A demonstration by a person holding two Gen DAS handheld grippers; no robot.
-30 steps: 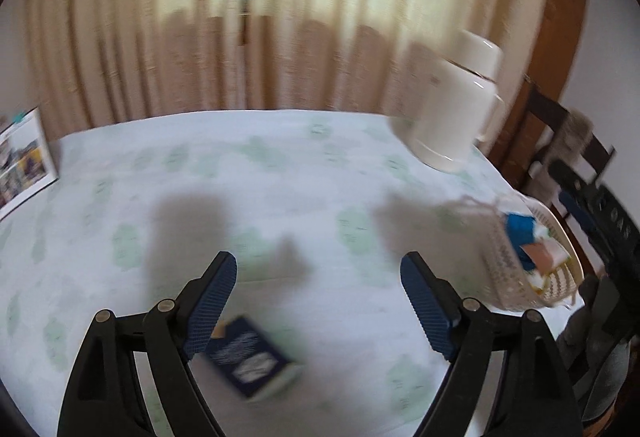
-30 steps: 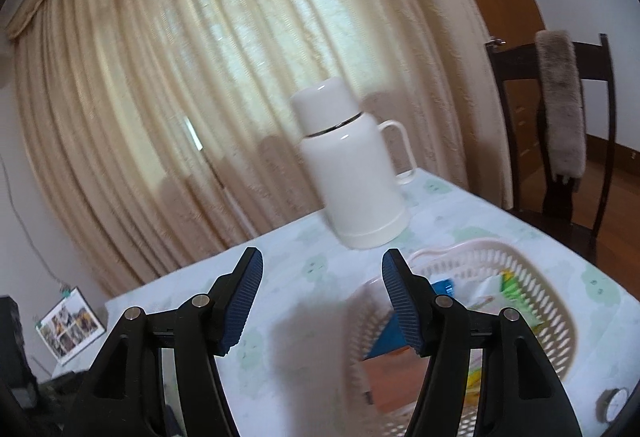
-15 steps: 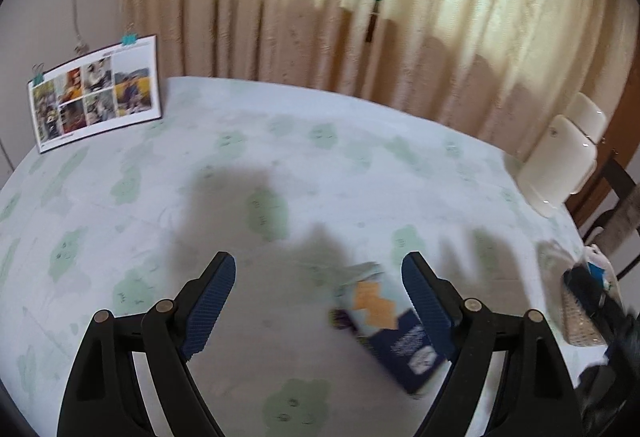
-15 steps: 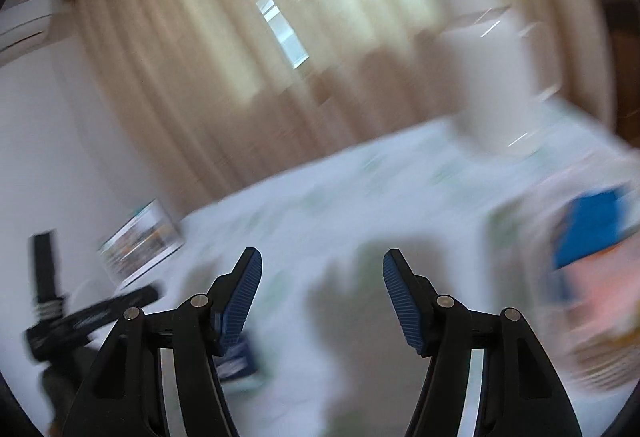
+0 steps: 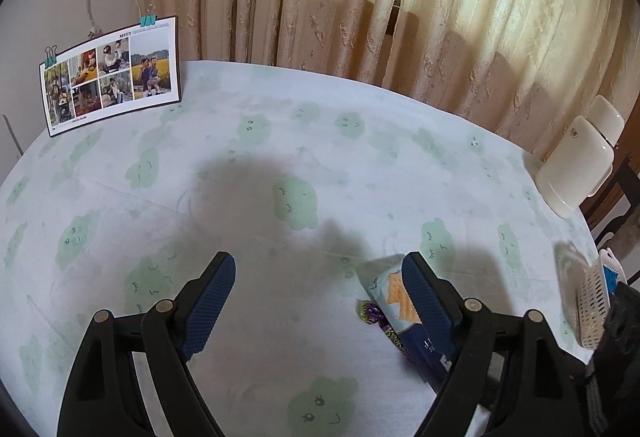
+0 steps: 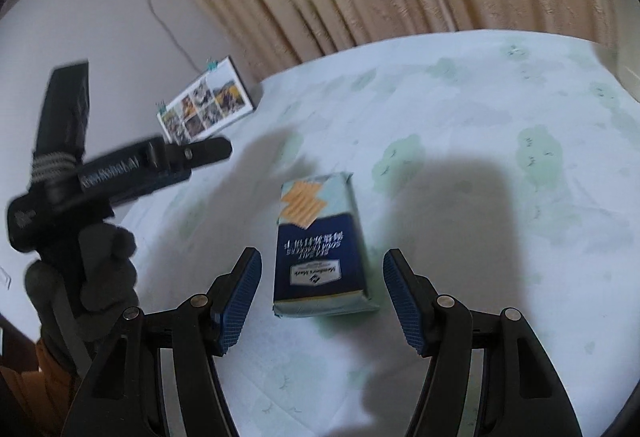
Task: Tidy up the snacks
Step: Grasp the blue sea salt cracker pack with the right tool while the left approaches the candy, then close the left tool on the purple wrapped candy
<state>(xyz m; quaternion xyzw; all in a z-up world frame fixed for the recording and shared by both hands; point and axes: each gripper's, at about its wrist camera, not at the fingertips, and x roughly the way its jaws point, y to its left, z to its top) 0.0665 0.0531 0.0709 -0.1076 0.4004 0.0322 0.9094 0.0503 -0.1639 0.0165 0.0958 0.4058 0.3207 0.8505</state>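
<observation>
A blue and pale cracker pack [image 6: 320, 237] lies flat on the cloud-print tablecloth [image 6: 480, 109]. My right gripper [image 6: 322, 265] hangs open just above it, one finger on either side of the pack's near end, pads apart from it. My left gripper [image 5: 319, 265] is open over bare cloth with nothing between its fingers. The same pack [image 5: 390, 293] pokes out from behind its right finger, and a small purple and green wrapped candy [image 5: 370, 313] lies against it. In the right wrist view a gloved hand [image 6: 92, 269] holds the left gripper [image 6: 216, 151] at the left.
A white thermos [image 5: 580, 161] stands at the table's far right. A white lattice basket [image 5: 592, 309] with snacks shows at the right edge. A clipped photo sheet [image 5: 112, 77] leans at the back left. Beige curtains [image 5: 400, 17] hang behind the table.
The right view has swung left and down from the basket and thermos onto the cracker pack. The left view has turned left; the pack went from under its left finger to its right finger.
</observation>
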